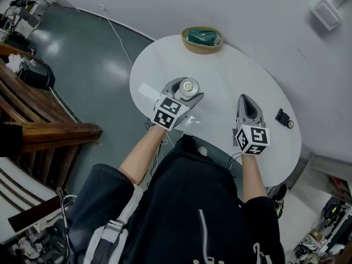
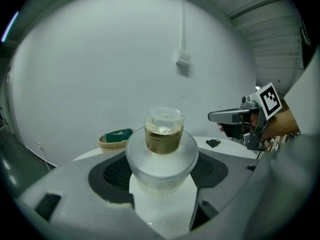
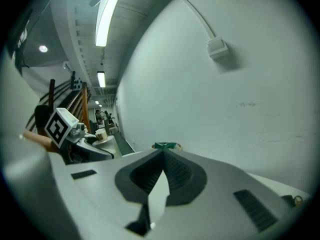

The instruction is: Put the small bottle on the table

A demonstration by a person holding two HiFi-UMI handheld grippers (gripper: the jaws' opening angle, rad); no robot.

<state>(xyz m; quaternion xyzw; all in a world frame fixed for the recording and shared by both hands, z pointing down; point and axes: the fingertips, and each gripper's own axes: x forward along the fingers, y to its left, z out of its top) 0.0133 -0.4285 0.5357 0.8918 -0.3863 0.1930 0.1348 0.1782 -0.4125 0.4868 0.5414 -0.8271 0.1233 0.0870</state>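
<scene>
A small frosted-glass bottle (image 1: 189,85) with a gold neck and a clear cap stands upright between the jaws of my left gripper (image 1: 187,90), over the left part of the round white table (image 1: 231,70). In the left gripper view the bottle (image 2: 162,149) fills the gap and both dark pads press its sides. Whether its base touches the table I cannot tell. My right gripper (image 1: 246,99) hovers over the table's right part, apart from the bottle, jaws closed tip to tip (image 3: 162,153) with nothing between them.
A shallow woven basket (image 1: 202,39) with something green in it sits at the table's far edge by the white wall. A small black object (image 1: 284,117) lies near the right edge. Wooden rails (image 1: 49,131) stand to the left, over the dark floor.
</scene>
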